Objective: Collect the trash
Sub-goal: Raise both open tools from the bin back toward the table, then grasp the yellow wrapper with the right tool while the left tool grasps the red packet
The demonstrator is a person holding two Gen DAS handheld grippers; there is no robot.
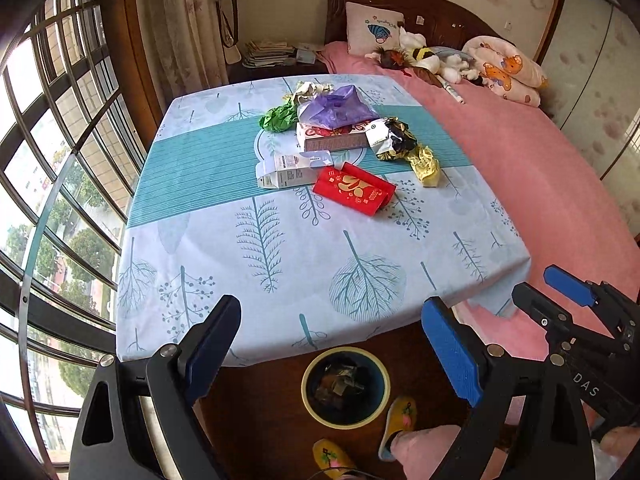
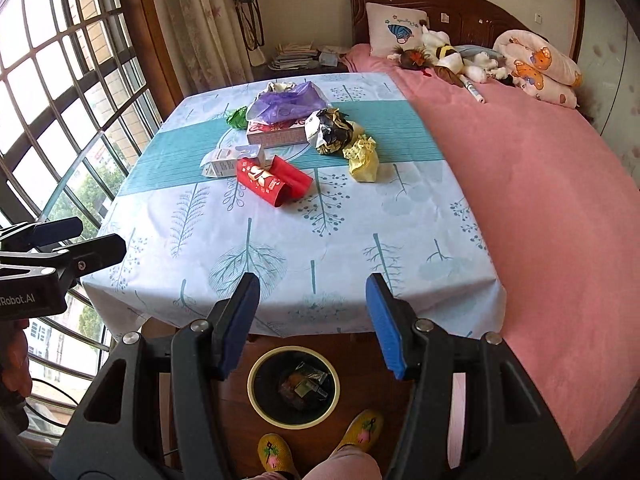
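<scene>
Trash point(image 1: 344, 140) heaped mid-table: crumpled wrappers, flattened cartons, red packet point(image 1: 354, 189).

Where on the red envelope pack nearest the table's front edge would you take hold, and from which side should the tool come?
Take the red envelope pack at its near open end, which curls up off the tablecloth. Come from the front edge with the right tool, one finger under the raised flap and one above. It lies at the near edge of the pile, so this approach looks least obstructed.
</scene>
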